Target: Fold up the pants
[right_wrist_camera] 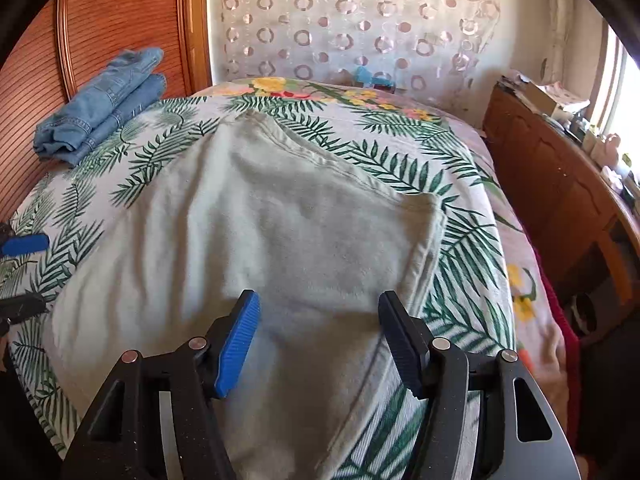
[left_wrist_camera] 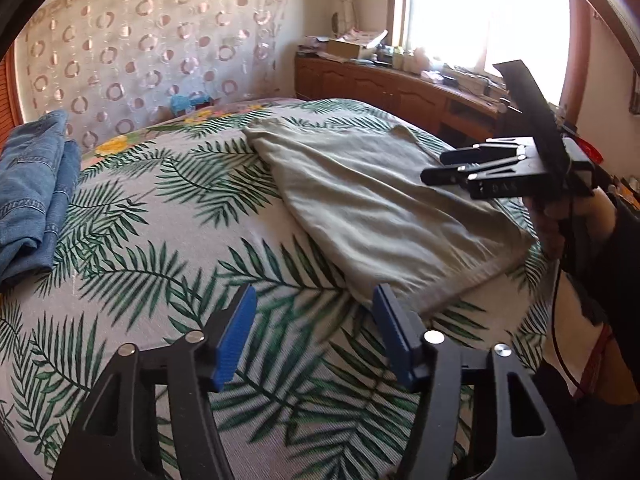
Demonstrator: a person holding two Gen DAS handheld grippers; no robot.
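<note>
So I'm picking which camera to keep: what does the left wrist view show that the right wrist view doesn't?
Only the left wrist view: the right gripper from the side, its holder's hand, and the bright window.
Only the right wrist view: the wooden headboard.
Both: the grey-green pants on the leaf-print bedspread, folded jeans, and open jaws on both grippers.

Soft matt cloth pants, woven leaf-print bedspread, ribbed blue-padded tongs, glossy wooden cabinet

I counted one pair of pale green pants spread on one leaf-print bedspread, one folded stack of jeans at the far left, and two grippers.
</note>
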